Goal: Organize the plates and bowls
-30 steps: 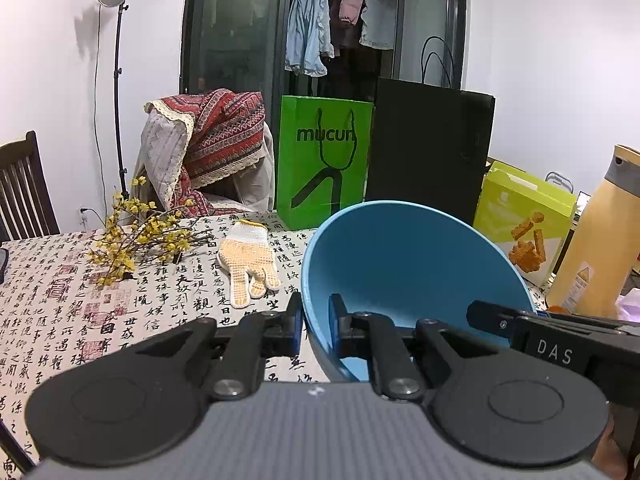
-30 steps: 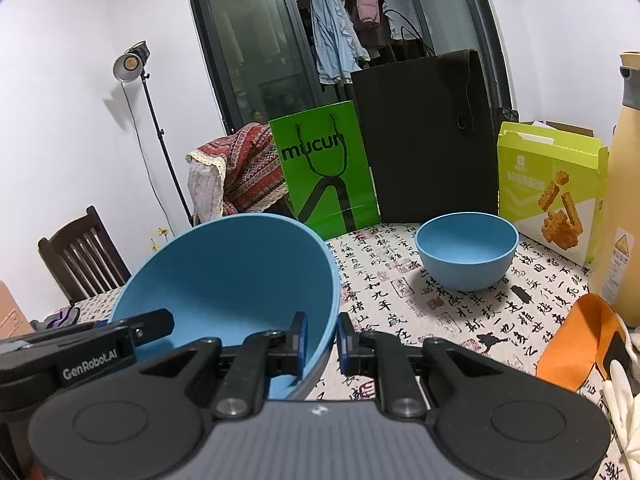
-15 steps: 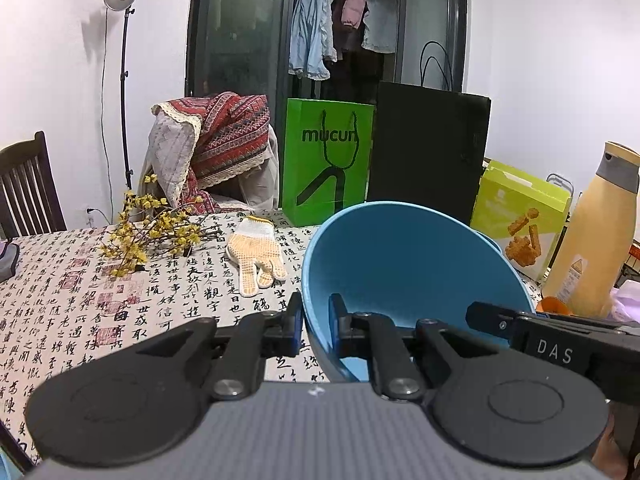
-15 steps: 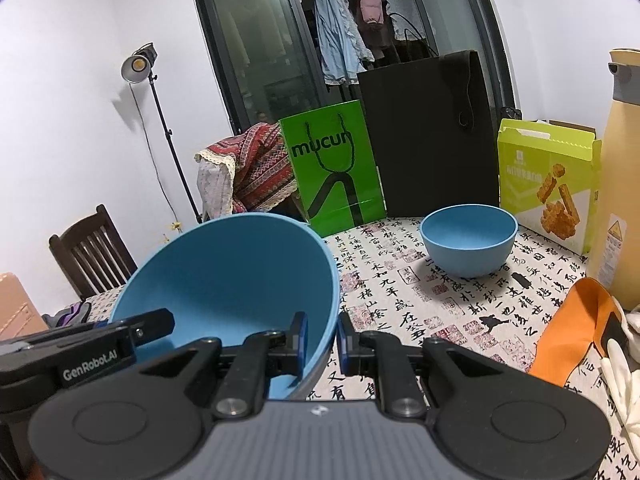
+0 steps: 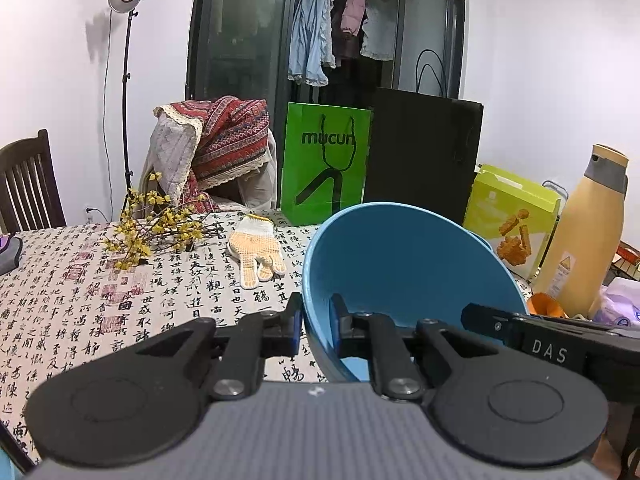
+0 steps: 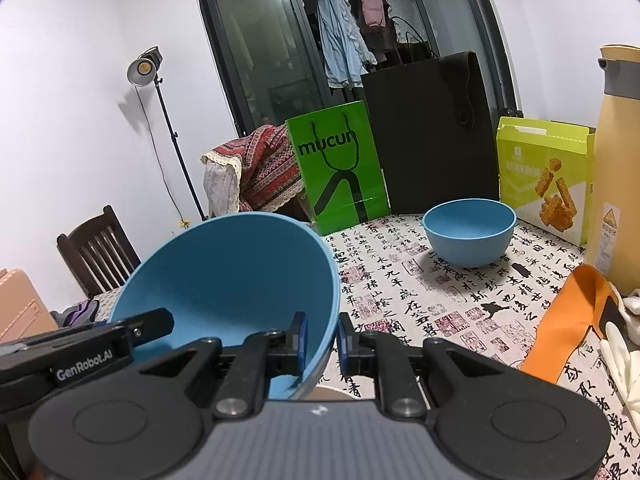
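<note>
2 blue bowls: 1 held bowl [image 6: 232, 276] clamped at its rim by both grippers' fingers [image 5: 294, 322], 1 second bowl [image 6: 469, 236] on the table [image 6: 420, 304].

- The left wrist camera sits right behind the left gripper [image 5: 316, 328], looking forward and slightly down along its fingers, very near the blue bowl [image 5: 404, 268] at its tips.
- The right wrist camera sits likewise behind the right gripper [image 6: 322, 338], close on the same bowl [image 6: 236, 276] from the opposite rim.
- Both views share that bowl, the green bag [image 5: 325, 168] [image 6: 338, 168] ahead, and each other's gripper.
</note>
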Demonstrator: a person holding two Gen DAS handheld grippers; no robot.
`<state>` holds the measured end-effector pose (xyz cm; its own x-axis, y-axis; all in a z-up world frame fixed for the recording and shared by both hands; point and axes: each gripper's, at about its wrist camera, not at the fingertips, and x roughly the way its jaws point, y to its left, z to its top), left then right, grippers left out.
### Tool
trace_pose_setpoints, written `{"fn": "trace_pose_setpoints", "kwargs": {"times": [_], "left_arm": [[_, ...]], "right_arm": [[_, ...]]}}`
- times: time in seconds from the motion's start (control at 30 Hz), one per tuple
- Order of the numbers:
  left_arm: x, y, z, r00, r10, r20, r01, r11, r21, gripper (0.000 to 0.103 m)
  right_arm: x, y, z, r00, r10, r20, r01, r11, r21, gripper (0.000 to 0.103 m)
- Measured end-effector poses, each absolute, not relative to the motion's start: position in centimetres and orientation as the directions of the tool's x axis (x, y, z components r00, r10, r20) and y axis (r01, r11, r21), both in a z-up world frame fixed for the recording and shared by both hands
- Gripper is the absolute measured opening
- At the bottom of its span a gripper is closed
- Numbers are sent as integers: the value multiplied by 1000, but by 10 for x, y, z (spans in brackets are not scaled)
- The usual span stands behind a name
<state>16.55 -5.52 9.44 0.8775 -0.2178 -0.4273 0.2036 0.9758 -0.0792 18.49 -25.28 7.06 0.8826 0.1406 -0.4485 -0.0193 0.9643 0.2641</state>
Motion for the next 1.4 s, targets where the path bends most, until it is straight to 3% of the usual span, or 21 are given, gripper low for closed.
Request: {"fn": "trace_pose_setpoints", "kwargs": {"times": [1.4], "left_arm": [[114, -43, 60, 896, -195, -400, 156, 980, -127, 15]], "right_arm": [[138, -247, 40, 890, 195, -411, -69, 951, 302, 15]]}}
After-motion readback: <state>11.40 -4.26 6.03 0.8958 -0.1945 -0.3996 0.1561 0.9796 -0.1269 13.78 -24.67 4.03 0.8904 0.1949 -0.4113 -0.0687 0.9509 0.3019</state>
